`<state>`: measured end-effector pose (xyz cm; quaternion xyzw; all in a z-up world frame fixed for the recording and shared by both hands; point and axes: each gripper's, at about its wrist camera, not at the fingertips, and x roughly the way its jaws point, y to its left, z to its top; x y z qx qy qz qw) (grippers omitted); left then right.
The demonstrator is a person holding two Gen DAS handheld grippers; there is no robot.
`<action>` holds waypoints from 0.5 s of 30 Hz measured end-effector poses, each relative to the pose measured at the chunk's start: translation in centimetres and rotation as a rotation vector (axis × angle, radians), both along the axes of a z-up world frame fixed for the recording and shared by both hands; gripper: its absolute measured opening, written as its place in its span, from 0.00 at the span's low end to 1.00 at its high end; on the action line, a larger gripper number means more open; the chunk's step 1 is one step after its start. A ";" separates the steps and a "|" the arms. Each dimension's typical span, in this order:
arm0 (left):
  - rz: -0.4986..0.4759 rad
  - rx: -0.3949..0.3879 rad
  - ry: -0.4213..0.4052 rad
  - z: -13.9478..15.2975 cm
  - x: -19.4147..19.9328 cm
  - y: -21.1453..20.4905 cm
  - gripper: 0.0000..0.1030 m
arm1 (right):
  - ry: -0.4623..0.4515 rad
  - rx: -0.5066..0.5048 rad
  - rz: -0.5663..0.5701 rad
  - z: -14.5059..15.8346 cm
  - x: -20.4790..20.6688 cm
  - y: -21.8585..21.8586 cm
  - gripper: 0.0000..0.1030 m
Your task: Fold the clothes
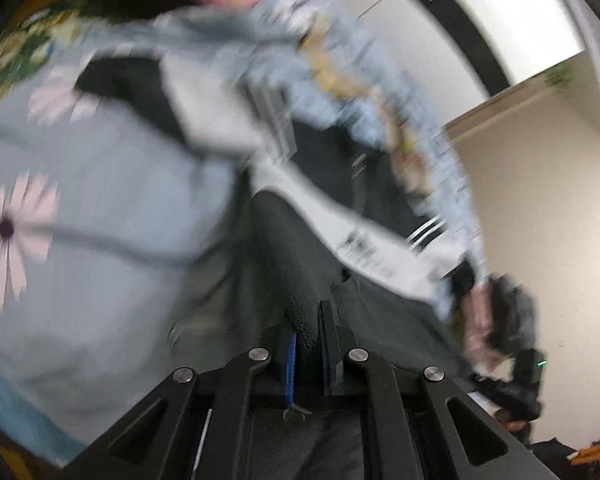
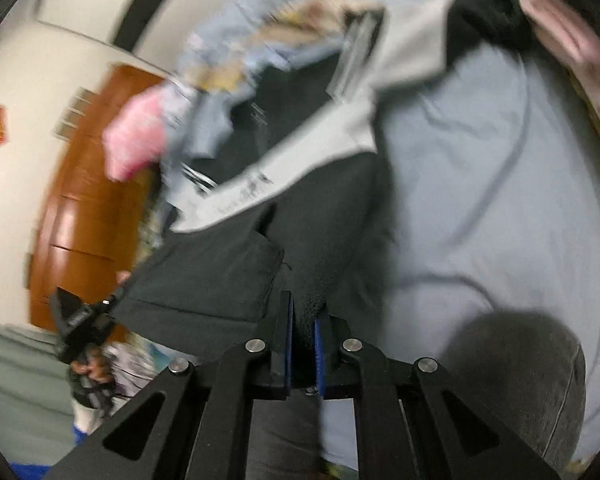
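Left tongs (image 1: 307,332) and right tongs (image 2: 303,322) are each clamped on an edge of the dark fleece garment (image 2: 228,280), holding it raised and spread above the pale blue bedsheet (image 2: 480,184), presumably to straighten it before folding.

Clothes pile (image 1: 340,80) motion-blurred; garment (image 2: 228,280) hem hidden between tongs.

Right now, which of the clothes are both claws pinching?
The dark grey jacket with the white band. The left claw and right claw both grip its fleecy edge; the pink piece and pale blue floral one lie untouched behind.
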<state>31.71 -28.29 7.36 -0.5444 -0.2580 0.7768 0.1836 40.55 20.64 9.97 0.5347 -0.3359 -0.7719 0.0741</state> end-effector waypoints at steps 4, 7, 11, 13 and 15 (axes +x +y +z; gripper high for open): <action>0.082 0.044 -0.136 -5.7 1.5 -1.4 0.11 | -0.076 0.033 0.001 -2.3 -0.2 -0.2 0.08; 0.154 0.035 -0.164 -6.7 2.3 -3.1 0.10 | -0.098 0.072 0.019 -2.5 -0.6 -0.2 0.11; 0.255 0.020 -0.147 -6.3 3.0 -6.1 0.12 | -0.087 0.133 0.016 -1.6 -1.0 0.4 0.15; 0.302 -0.006 -0.125 -5.6 3.1 -7.3 0.15 | -0.058 0.162 -0.021 -0.9 -1.3 1.7 0.19; 0.356 -0.026 -0.096 -4.7 2.9 -8.3 0.20 | -0.021 0.192 -0.078 -0.1 -2.0 3.6 0.27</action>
